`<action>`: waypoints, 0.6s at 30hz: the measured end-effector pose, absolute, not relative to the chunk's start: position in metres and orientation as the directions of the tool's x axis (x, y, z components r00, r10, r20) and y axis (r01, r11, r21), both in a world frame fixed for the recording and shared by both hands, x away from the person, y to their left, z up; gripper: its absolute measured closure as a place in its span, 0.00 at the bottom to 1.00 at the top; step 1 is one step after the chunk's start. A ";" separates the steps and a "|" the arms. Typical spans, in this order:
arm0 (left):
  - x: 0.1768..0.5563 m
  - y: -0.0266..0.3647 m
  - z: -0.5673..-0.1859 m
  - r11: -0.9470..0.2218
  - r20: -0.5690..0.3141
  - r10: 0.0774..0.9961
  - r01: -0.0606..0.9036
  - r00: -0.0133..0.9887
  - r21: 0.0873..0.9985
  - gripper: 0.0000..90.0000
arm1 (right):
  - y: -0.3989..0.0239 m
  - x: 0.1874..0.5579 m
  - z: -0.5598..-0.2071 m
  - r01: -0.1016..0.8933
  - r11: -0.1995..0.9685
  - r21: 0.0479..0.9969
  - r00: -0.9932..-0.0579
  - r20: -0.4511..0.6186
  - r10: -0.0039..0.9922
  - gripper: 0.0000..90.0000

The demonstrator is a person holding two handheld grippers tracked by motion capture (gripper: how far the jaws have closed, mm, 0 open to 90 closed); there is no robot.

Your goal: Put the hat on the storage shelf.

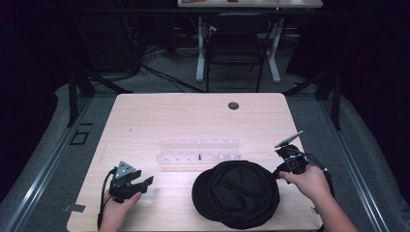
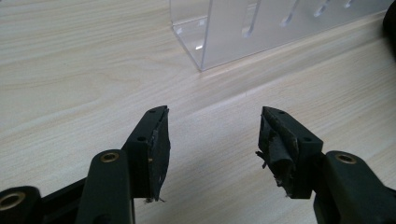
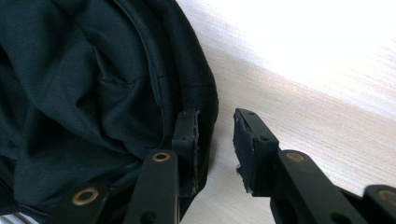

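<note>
Nearest the person, a black cap (image 1: 237, 193) lay upside down on the front edge of the wooden table (image 1: 145, 116), opening up, lining showing. The right gripper (image 1: 279, 173) sat at the cap's right rim. In the right gripper view, one jaw was inside the opening against the lining and the other outside over bare wood, with the rim band (image 3: 198, 88) between them. A gap still showed on the outer side, so the pads were not pressing yet; this looked like the setup for pinching the rim to lift or turn the cap. The left gripper (image 1: 145, 182) rested at front left, well apart from the cap. Its jaws stood wide with nothing between them, just tabletop in the left gripper view, probably waiting for its turn. Behind the cap, mid-table, stood a clear acrylic rack (image 1: 199, 154) with slots, one small dark piece in it, too small to identify. Farther back there was a round cable hole (image 1: 233, 105) in the table, then a chair (image 1: 235, 48) on the floor beyond.
</note>
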State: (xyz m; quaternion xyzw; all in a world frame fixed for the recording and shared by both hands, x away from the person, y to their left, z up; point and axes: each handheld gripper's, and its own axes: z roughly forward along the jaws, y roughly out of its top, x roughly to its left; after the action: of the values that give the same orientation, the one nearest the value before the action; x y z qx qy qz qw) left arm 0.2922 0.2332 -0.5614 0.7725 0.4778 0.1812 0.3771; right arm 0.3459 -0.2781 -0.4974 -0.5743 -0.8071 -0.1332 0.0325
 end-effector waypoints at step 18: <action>0.292 0.233 -0.561 -0.257 -0.078 0.877 0.600 0.475 0.758 0.48 | -0.284 0.352 -0.518 0.942 0.315 0.120 -0.337 0.313 0.888 0.81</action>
State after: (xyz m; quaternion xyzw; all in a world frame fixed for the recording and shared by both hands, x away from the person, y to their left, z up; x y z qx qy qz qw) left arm 0.2920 0.2329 -0.5613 0.7714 0.4786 0.1836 0.3772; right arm 0.3517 -0.2839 -0.5179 -0.5681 -0.8052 -0.1413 0.0948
